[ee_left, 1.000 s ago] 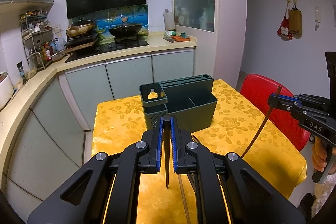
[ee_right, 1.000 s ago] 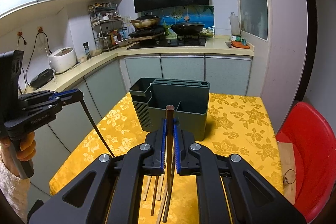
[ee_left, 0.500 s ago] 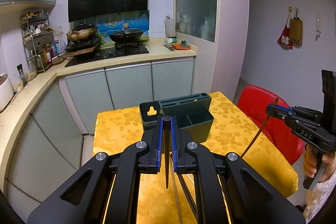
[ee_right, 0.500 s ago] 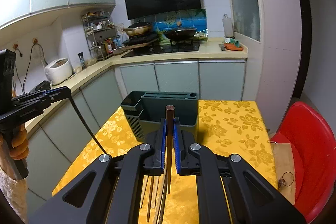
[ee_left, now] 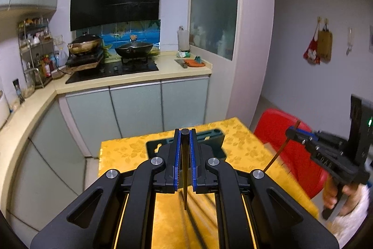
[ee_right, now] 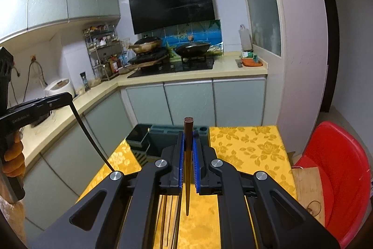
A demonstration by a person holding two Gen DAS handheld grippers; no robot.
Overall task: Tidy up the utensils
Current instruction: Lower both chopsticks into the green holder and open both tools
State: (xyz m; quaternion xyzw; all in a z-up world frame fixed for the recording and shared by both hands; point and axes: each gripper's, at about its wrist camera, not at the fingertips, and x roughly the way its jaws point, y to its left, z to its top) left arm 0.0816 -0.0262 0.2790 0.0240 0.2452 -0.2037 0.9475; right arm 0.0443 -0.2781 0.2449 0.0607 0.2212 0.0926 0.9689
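My left gripper (ee_left: 184,139) is shut on a black chopstick (ee_left: 184,169) that hangs point down. My right gripper (ee_right: 188,139) is shut on a brown chopstick (ee_right: 188,167), also point down. Both are held high above the yellow table. The dark green utensil holder (ee_right: 149,139) stands at the table's far side, mostly hidden behind the fingers; it also shows in the left wrist view (ee_left: 209,137). Several more chopsticks (ee_right: 166,216) lie on the cloth below. The right gripper shows in the left wrist view (ee_left: 291,132), the left gripper in the right wrist view (ee_right: 67,97).
A red plastic chair (ee_right: 338,169) stands right of the table (ee_right: 247,146), with a wooden board (ee_right: 307,190) beside it. Kitchen cabinets and a counter (ee_right: 186,74) with a stove and woks run behind and along the left.
Both grippers have risen and pulled back with their chopsticks. The utensil holder and table look smaller and lower in both views.
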